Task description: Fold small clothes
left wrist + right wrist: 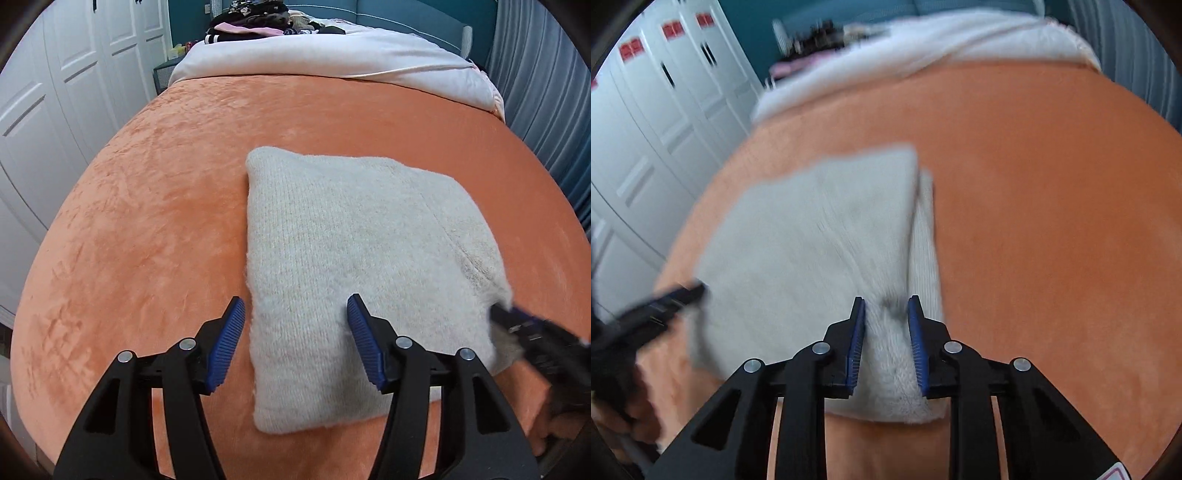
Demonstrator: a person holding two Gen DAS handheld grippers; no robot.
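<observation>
One knit (pixel 354 266), cream, fuzzy, already folded into a thick rectangle, lies flat on the orange blanket (pixel 155 206) of the bed, near its foot end.

Handling, my read: soft, floppy, light, no stiffness at all. The fuzzy pile should give the pads good friction, so slip is unlikely. The layers are loose, so a pinch on the top layer alone would peel the fold open. Take all layers at an edge or corner, both near corners together, so the panel moves as one. It's not fragile, though ribbed pads could snag the yarn.

Left claw (pixel 295 343): half open, astride the knit's left edge, one pad over the blanket and one over the knit. Nothing pinched as far as I can see, so released.

Right claw (pixel 886 339): narrow gap, a bunch of the knit's near right corner between the pads. The cloth puckers there, so I call it clamped on the knit. The right wrist view is motion-blurred, so actual pad contact isn't crisp.

Counts:
- knit: 1, with a second layer showing along its right side in the right wrist view
- claws: 2
- orange blanket: 1
- white duvet (pixel 332 55): 1, at the far end
- clothes heap (pixel 255 22) at the headboard: item count unreadable
- wardrobe doors (pixel 74 74) on the left: count unclear
</observation>
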